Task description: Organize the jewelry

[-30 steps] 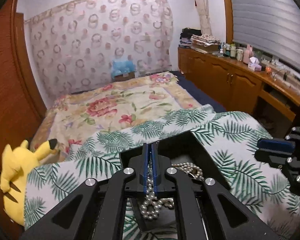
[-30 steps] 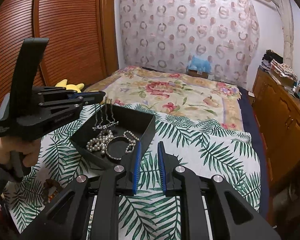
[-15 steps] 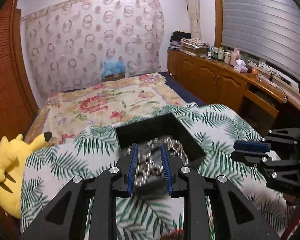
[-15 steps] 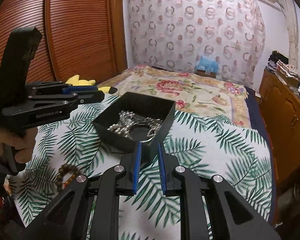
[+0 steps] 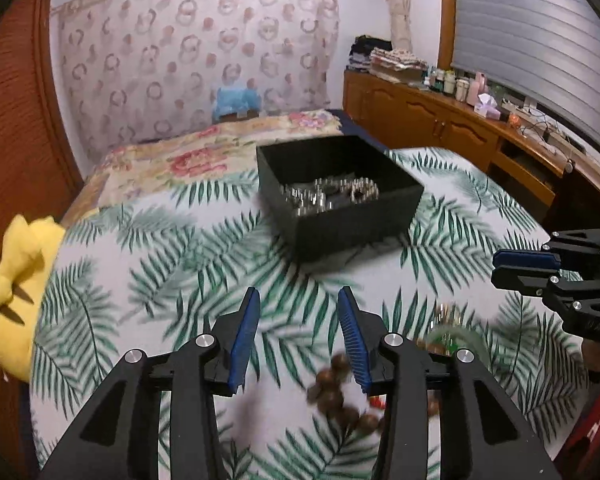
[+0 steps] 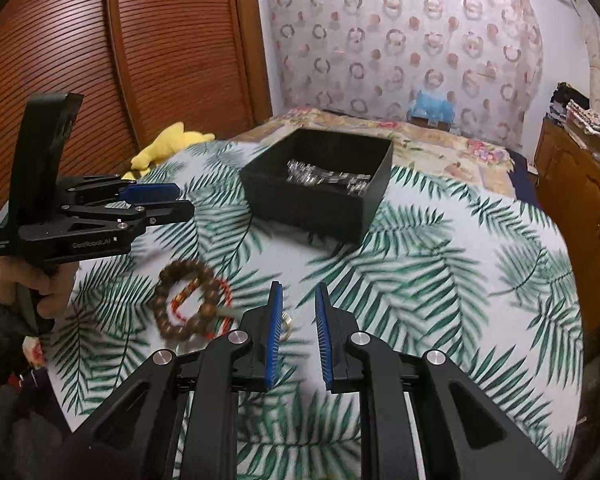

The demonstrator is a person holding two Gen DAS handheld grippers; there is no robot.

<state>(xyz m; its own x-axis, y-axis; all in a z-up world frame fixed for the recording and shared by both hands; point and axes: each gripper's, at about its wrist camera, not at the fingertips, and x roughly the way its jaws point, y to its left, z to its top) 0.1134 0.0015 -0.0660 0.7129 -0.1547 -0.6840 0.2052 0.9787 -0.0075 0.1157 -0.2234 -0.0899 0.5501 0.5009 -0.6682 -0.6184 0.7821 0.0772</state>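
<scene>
Now I am between pickups: my left gripper (image 5: pixel 298 336) and right gripper (image 6: pixel 298 336) both hang spread and empty. Pearls lie in the black box (image 6: pixel 318 200) at twelve o'clock. Next, I judge, the bead bracelet (image 6: pixel 188 304) at nine o'clock of my right gripper needs pinching.

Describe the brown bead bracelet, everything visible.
The brown bead bracelet is a closed loop of round, dark-brown beads that look like wood. It lies flat on the palm-leaf cloth, outside the black box and nearer the cameras. A thinner red-orange beaded loop overlaps it, partly inside its ring. Neither tongs touch it: the left tongs hang open above, the right tongs open beside it. Motion blur hides finer detail.
</scene>
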